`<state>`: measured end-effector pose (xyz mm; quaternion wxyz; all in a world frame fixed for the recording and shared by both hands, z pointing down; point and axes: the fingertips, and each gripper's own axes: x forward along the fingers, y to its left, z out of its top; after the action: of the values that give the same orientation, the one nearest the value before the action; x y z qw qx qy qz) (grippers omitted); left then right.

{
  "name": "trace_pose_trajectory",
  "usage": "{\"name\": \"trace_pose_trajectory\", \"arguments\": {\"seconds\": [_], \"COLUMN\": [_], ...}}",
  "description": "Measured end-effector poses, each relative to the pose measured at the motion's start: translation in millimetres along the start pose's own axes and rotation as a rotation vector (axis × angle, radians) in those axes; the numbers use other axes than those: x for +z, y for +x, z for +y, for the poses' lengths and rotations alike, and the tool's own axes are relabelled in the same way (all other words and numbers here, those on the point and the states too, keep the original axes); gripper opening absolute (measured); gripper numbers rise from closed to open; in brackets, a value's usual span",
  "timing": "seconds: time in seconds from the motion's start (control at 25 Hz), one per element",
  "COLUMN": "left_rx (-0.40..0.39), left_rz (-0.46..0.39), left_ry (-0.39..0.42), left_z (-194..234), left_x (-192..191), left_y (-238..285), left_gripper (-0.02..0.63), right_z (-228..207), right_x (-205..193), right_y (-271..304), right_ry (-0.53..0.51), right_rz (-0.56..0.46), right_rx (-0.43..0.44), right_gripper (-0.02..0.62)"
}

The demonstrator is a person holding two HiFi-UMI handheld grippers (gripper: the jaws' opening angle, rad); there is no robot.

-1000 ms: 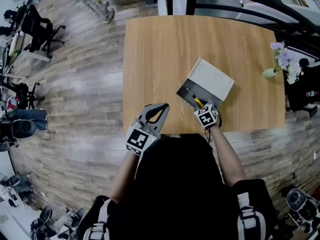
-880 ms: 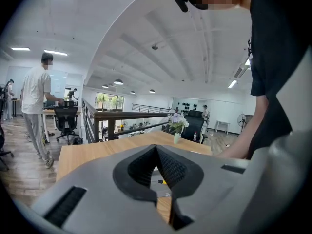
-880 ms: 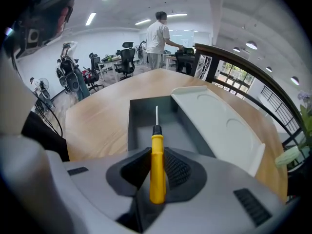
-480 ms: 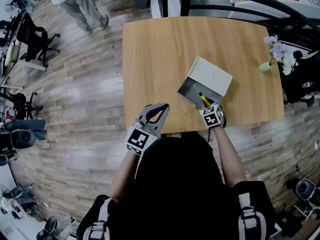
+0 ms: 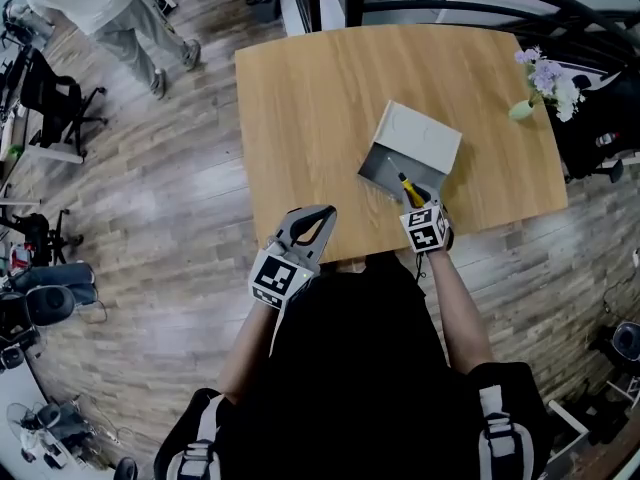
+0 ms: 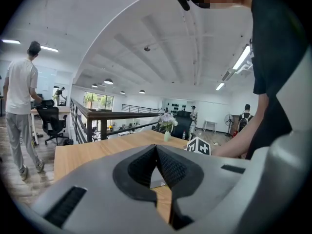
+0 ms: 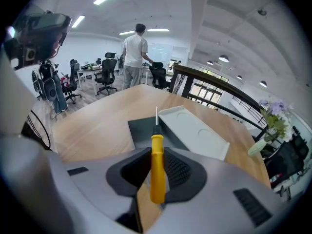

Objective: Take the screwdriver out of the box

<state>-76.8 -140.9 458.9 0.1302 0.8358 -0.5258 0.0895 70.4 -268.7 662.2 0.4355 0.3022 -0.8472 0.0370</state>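
Screwdriver: yellow handle, black collar, thin bare-metal shaft. It sits between the right gripper's pads, with the shaft pointing at the box.
Right gripper: clenched on the yellow handle, at the box's near corner.
Box: dark grey tray, open, on the table; pale lid lies against its far side.
Left gripper: jaws pressed together with nothing between them, at the table's near edge, well apart from the box.

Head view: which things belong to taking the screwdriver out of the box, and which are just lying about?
Job in hand: yellow-handled screwdriver, clamped in the right gripper; dark grey open box with its pale lid.

Lying about: pale green vase of purple flowers; shut, empty left gripper; light wooden table.
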Motion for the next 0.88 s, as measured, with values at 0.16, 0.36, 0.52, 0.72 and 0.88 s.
{"name": "trace_pose_trajectory", "arguments": {"seconds": [0.16, 0.36, 0.52, 0.72, 0.88], "left_rx": [-0.048, -0.097, -0.126, -0.155, -0.193], "left_rz": [0.007, 0.012, 0.025, 0.051, 0.082], "left_ry": [0.012, 0.035, 0.049, 0.066, 0.068], "left_z": [-2, -1, 1, 6, 0], "left_x": [-9, -18, -28, -39, -48], "left_y": [-13, -31, -46, -60, -66], "left_gripper": [0.021, 0.021, 0.021, 0.021, 0.021], "right_z": [15, 33, 51, 73, 84], "right_x": [7, 13, 10, 14, 22], "right_y": [-18, -40, -54, -70, -87], "right_ry": [0.041, 0.072, 0.102, 0.128, 0.13], "right_rz": [-0.04, -0.074, -0.096, -0.137, -0.176], "right_rx": [-0.044, -0.091, -0.119, -0.135, -0.15], "right_gripper": [0.092, 0.092, 0.092, 0.092, 0.092]}}
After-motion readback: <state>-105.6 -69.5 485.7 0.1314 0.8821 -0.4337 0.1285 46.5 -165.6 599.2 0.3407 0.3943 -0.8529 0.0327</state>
